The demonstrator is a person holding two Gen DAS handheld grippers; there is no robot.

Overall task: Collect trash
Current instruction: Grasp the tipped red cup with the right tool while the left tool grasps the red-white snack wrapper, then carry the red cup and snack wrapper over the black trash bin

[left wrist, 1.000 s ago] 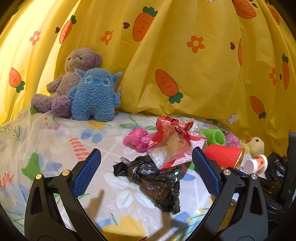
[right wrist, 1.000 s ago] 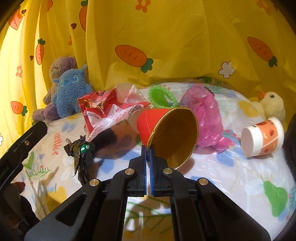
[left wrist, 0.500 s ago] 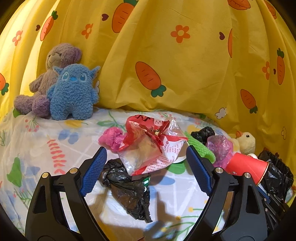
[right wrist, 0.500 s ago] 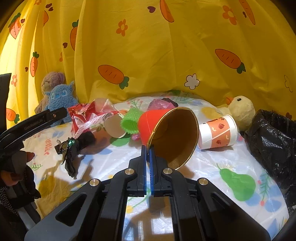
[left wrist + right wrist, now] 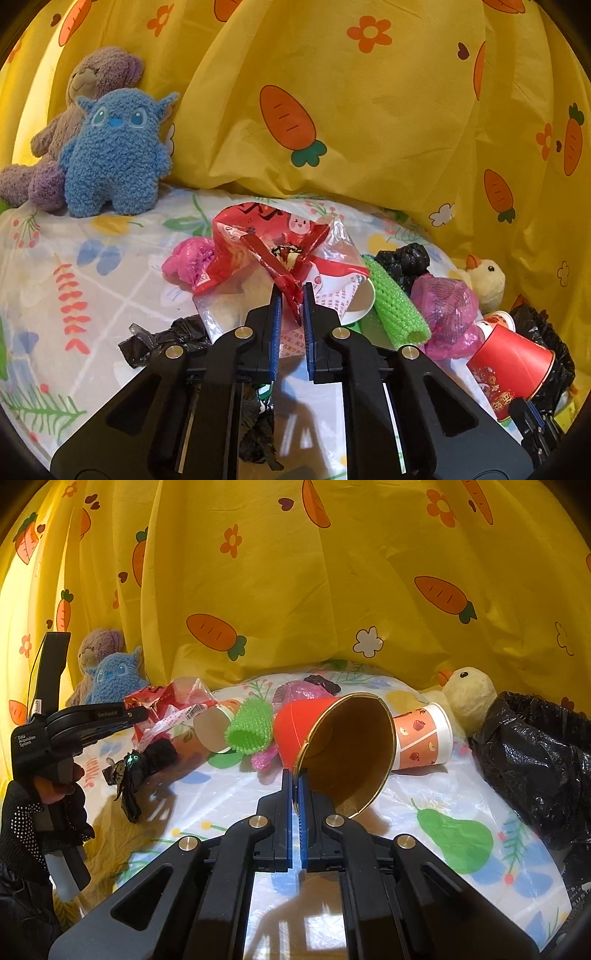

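Note:
My left gripper is shut on a red and clear snack wrapper, also seen in the right wrist view. My right gripper is shut on the rim of a red paper cup with a gold inside, held above the bed; the cup shows at lower right in the left wrist view. A black trash bag lies open at the right. Loose trash on the sheet: green foam net, pink plastic bags, a black crumpled bag, and an orange-print paper cup.
A blue plush and a purple bear sit at the back left. A yellow duck plush sits by the trash bag. A yellow carrot-print curtain hangs behind the floral sheet.
My left gripper moved forward and closed on the red snack wrapper. My right gripper carried the red cup rightward toward the black trash bag.

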